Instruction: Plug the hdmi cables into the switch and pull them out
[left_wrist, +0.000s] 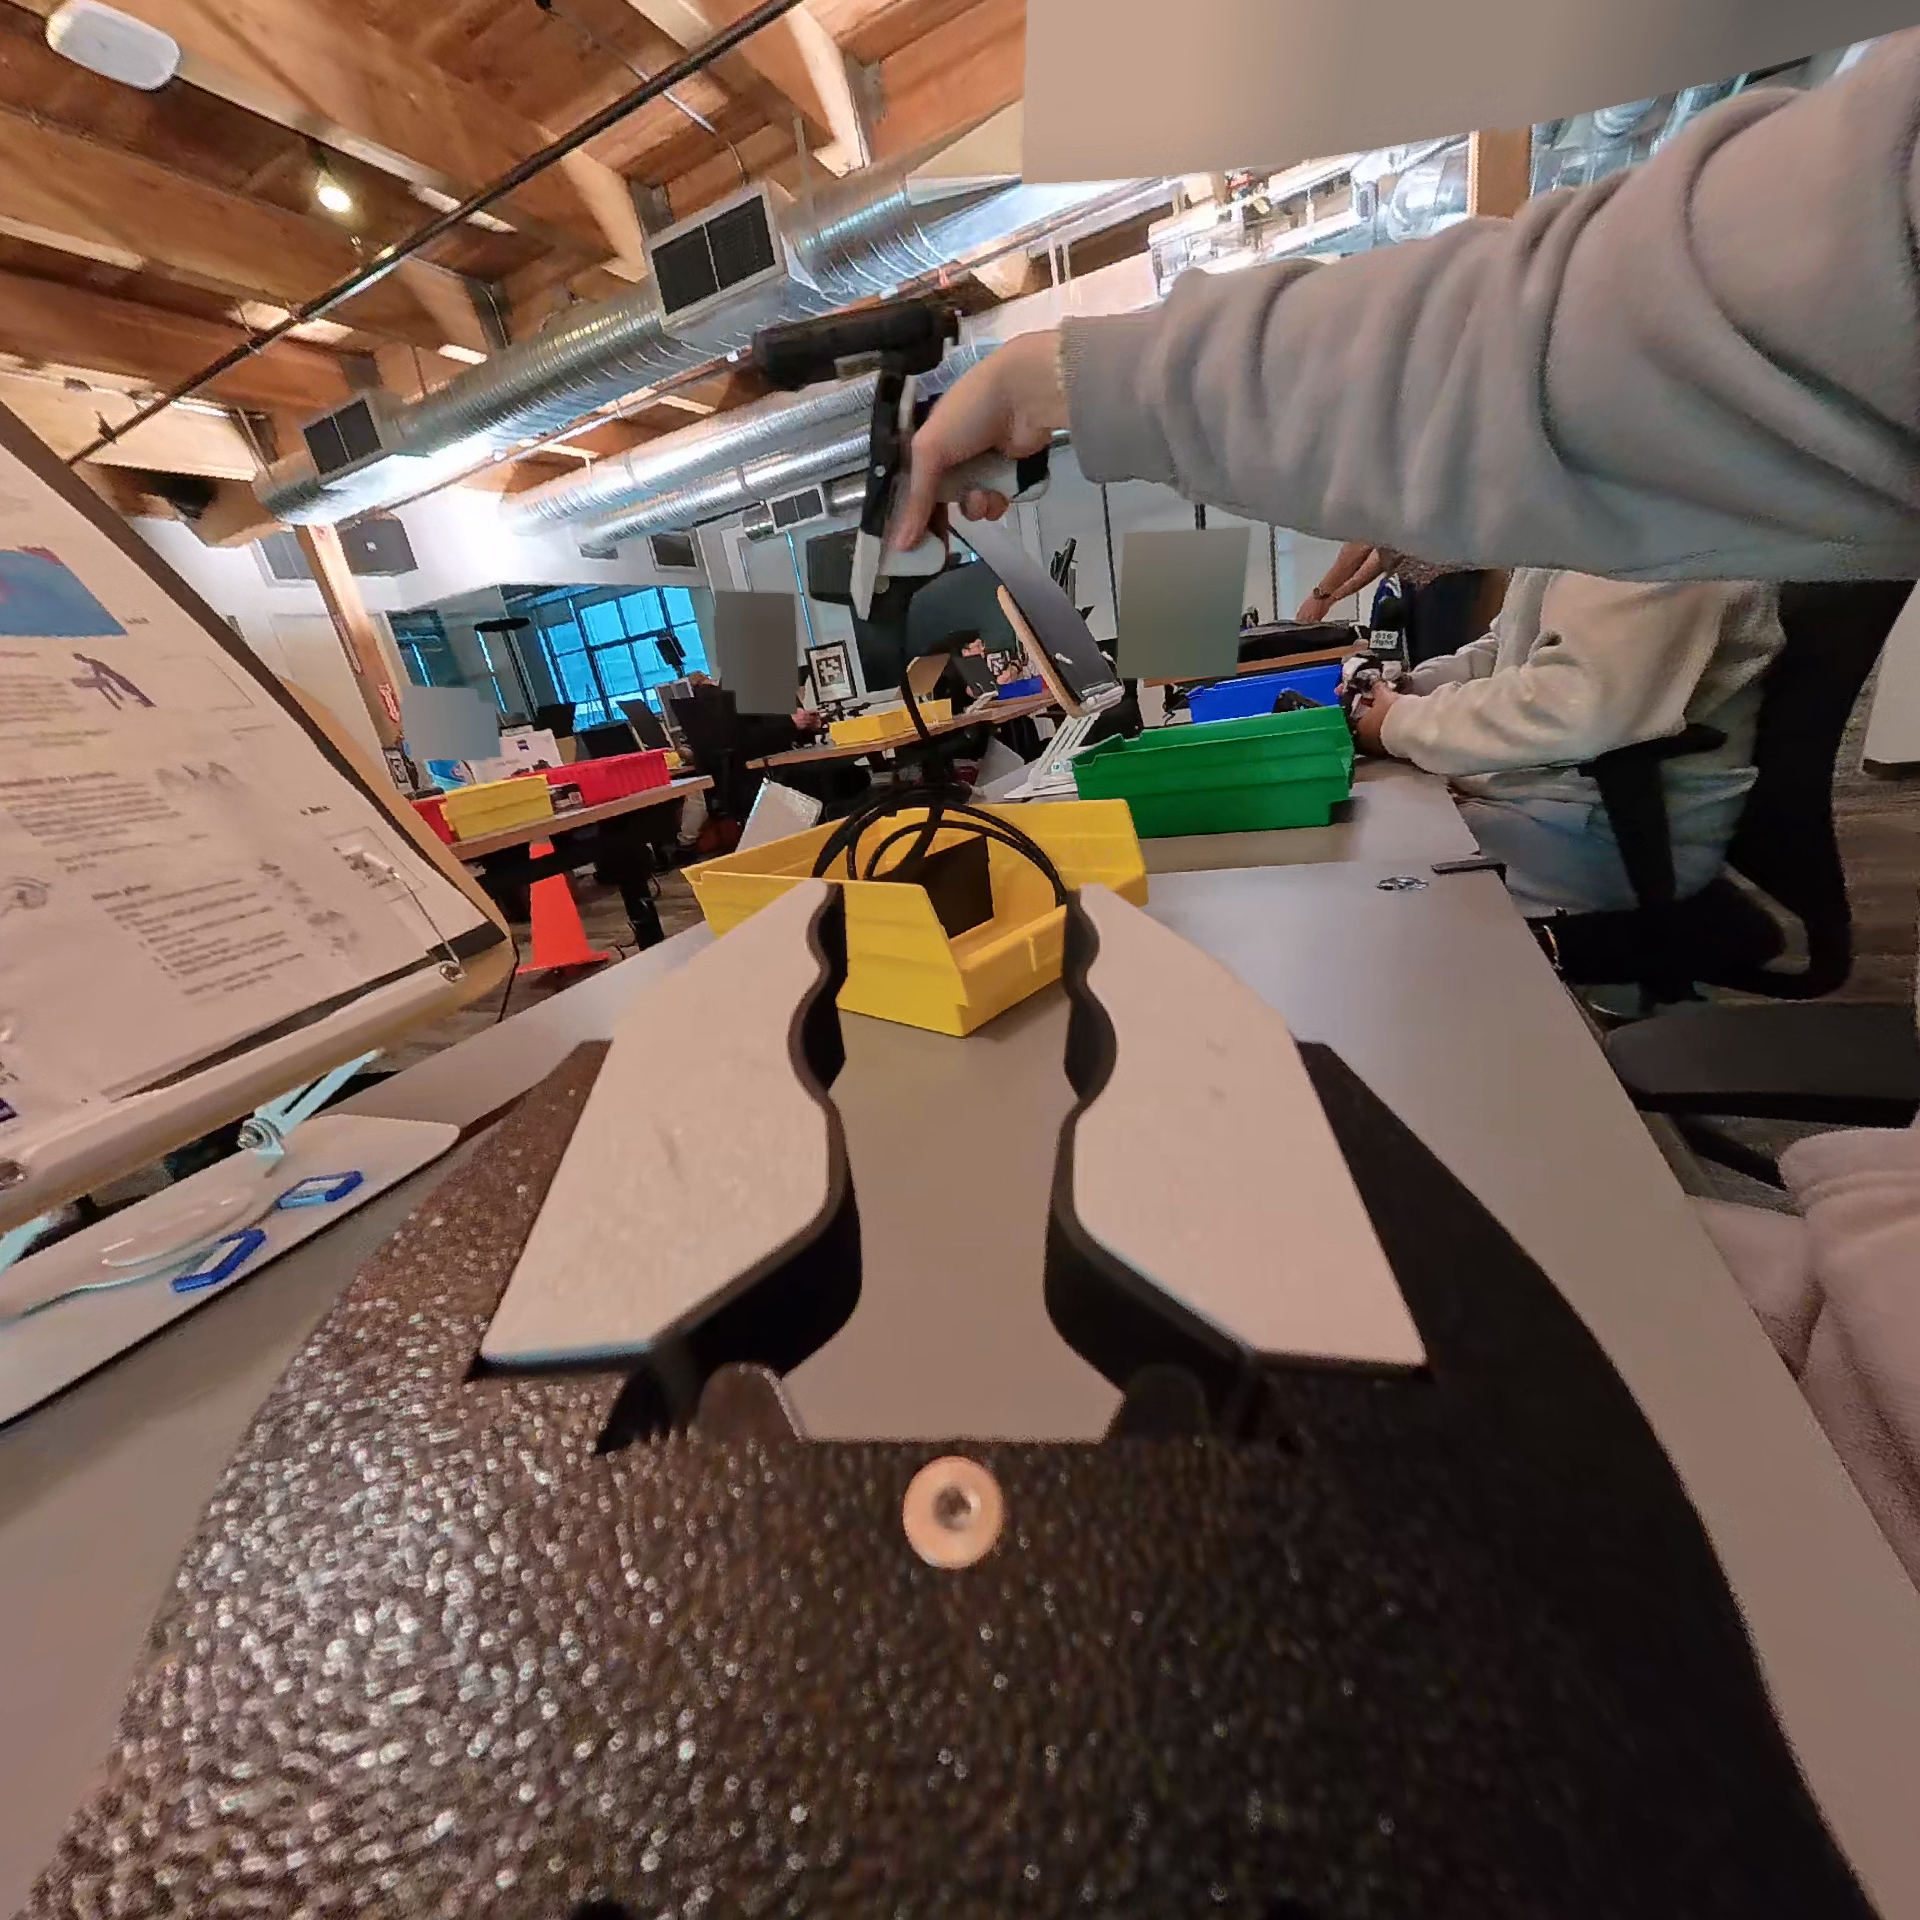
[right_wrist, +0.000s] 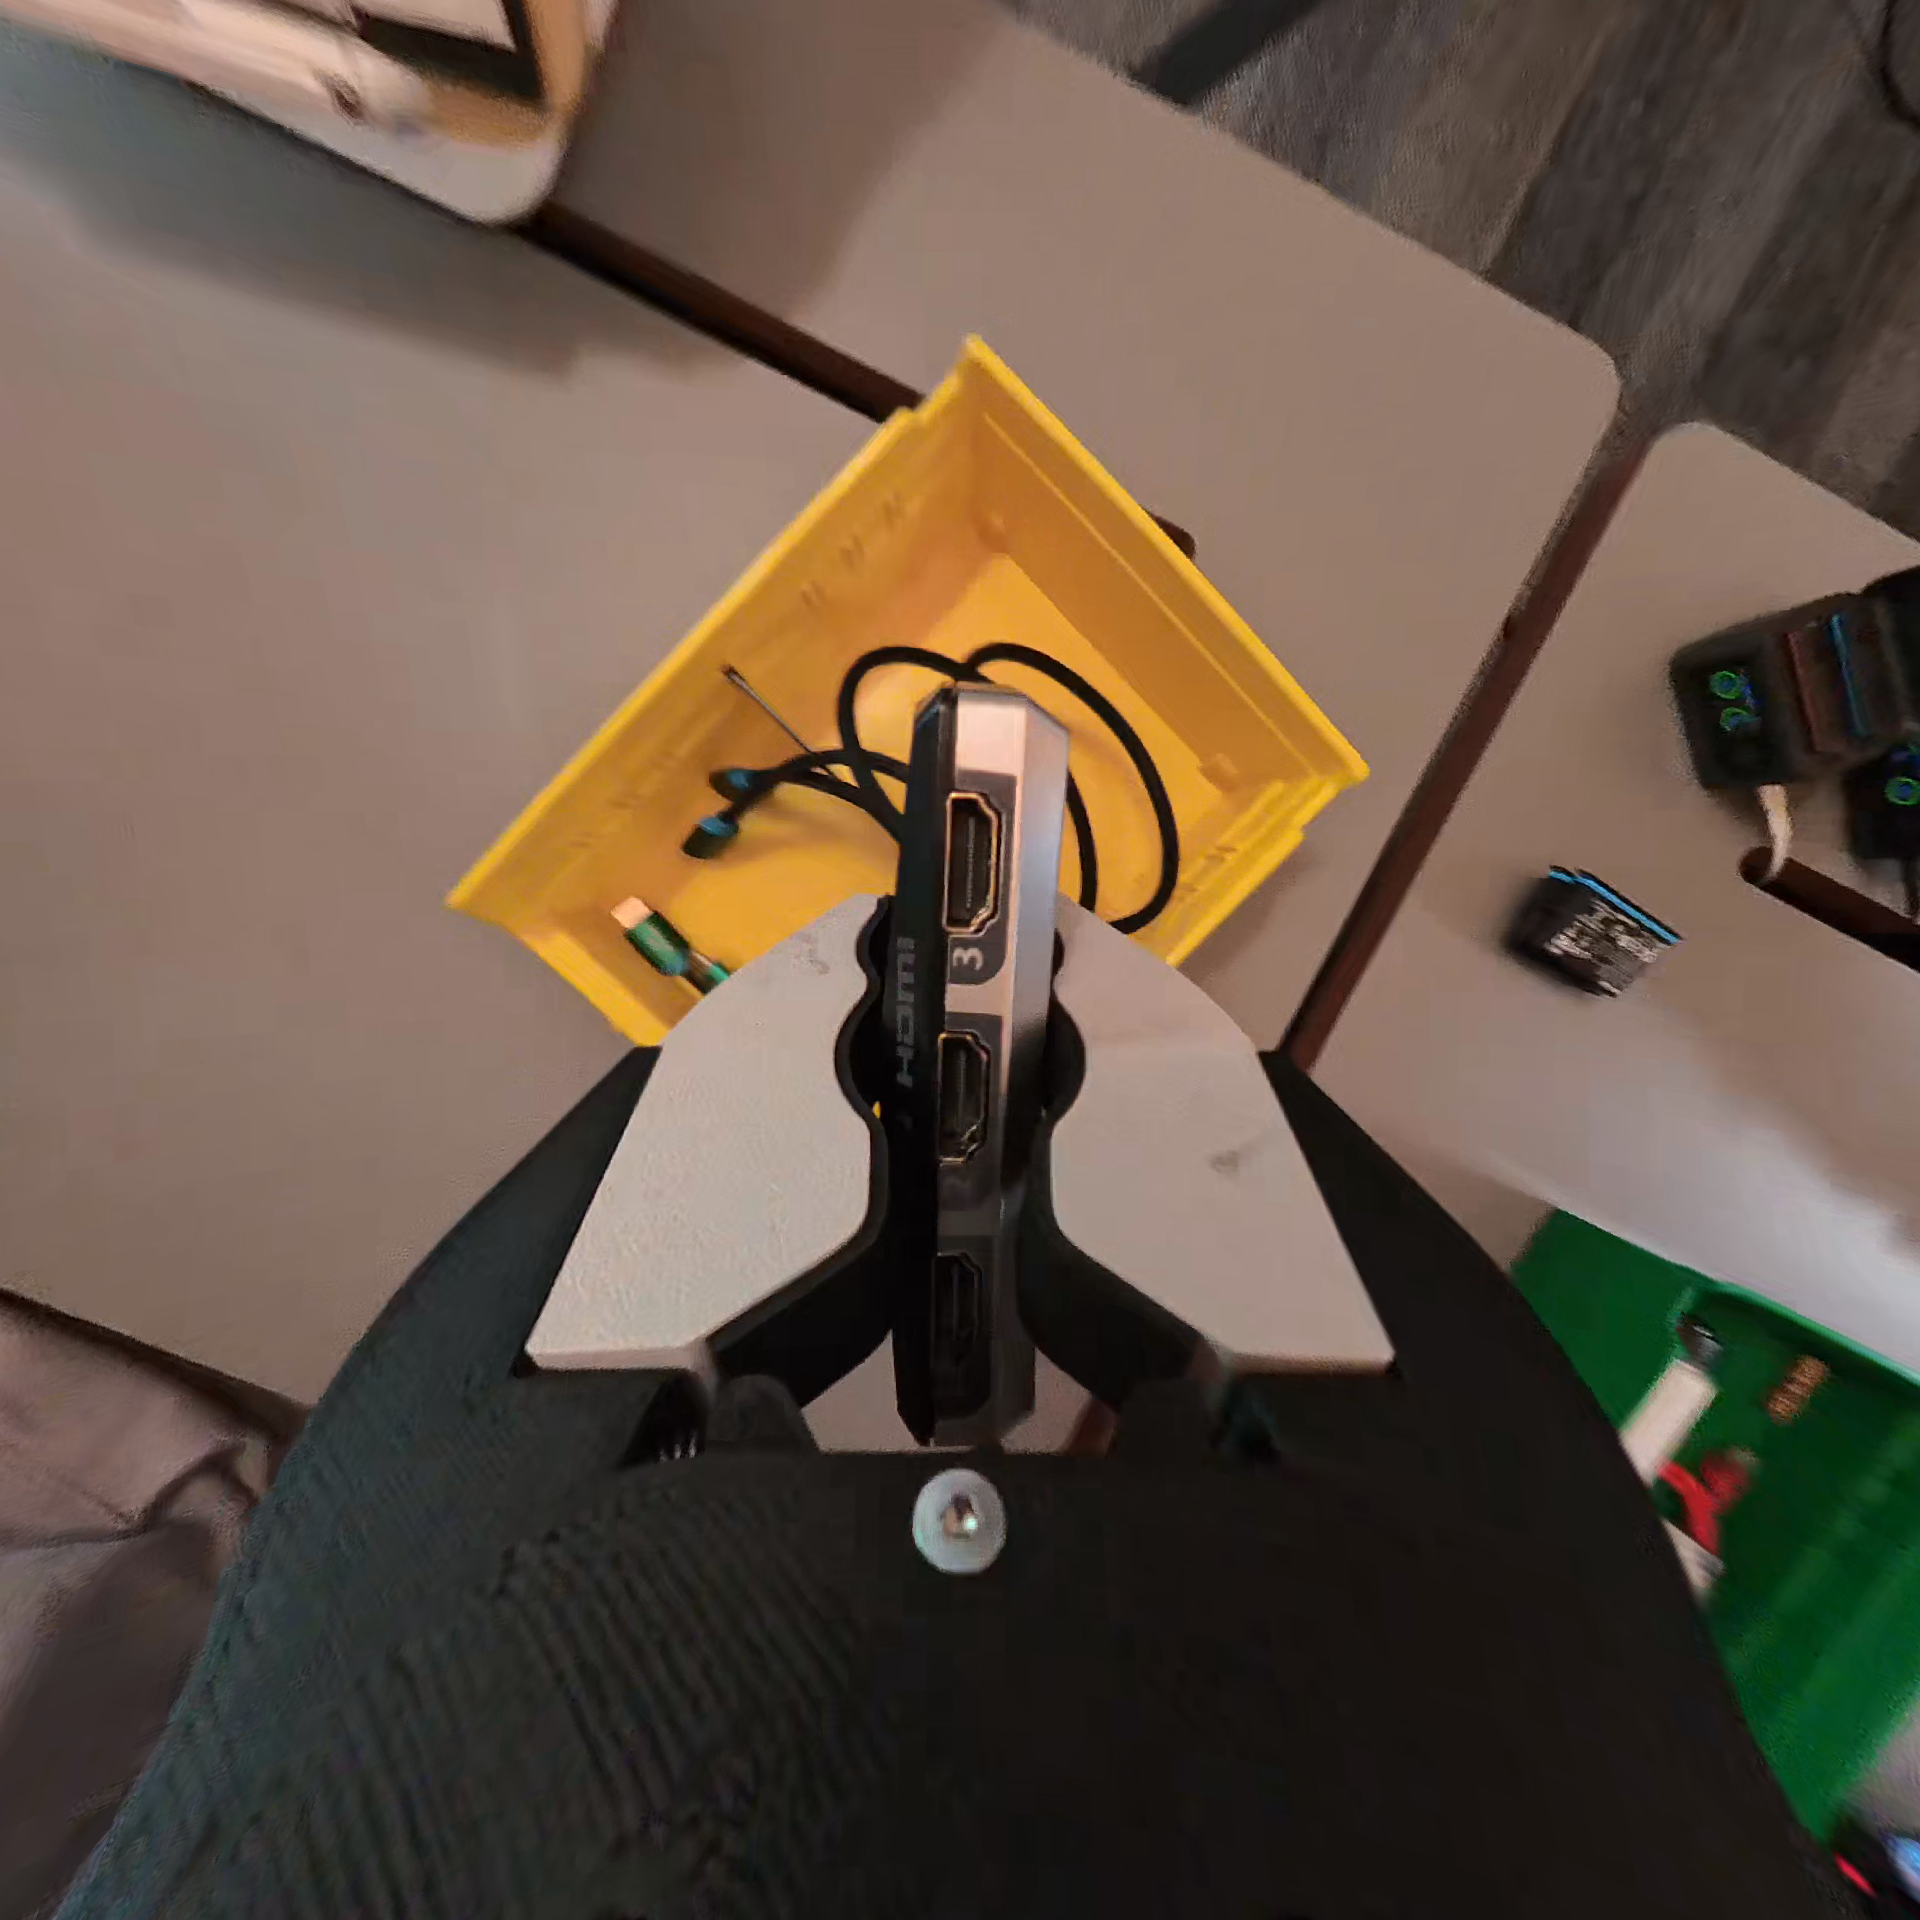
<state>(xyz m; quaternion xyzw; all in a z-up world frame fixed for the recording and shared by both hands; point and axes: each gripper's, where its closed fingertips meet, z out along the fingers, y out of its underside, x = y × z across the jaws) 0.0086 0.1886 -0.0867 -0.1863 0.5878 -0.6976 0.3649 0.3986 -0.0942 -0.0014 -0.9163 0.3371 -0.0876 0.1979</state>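
Left wrist view: left gripper (left_wrist: 951, 966) low over grey bench (left_wrist: 1351, 997), fingers wide, empty, aimed at yellow plastic bin (left_wrist: 925, 966).

Right wrist view: right gripper (right_wrist: 961, 982) fingers clamped on black-and-silver HDMI switch (right_wrist: 982, 997), above the bin, where coiled black HDMI cables (right_wrist: 1127, 769) lie.

We are in a shared open-plan workshop or lab: exposed wooden ceiling beams (left_wrist: 582, 156) and silver ducts (left_wrist: 644, 343) fill the upper left, grey worktables (left_wrist: 1351, 997) run through the middle carrying yellow bins (left_wrist: 935, 966), green bins (left_wrist: 1216, 769) and red bins (left_wrist: 613, 774), and people sit at benches at right.
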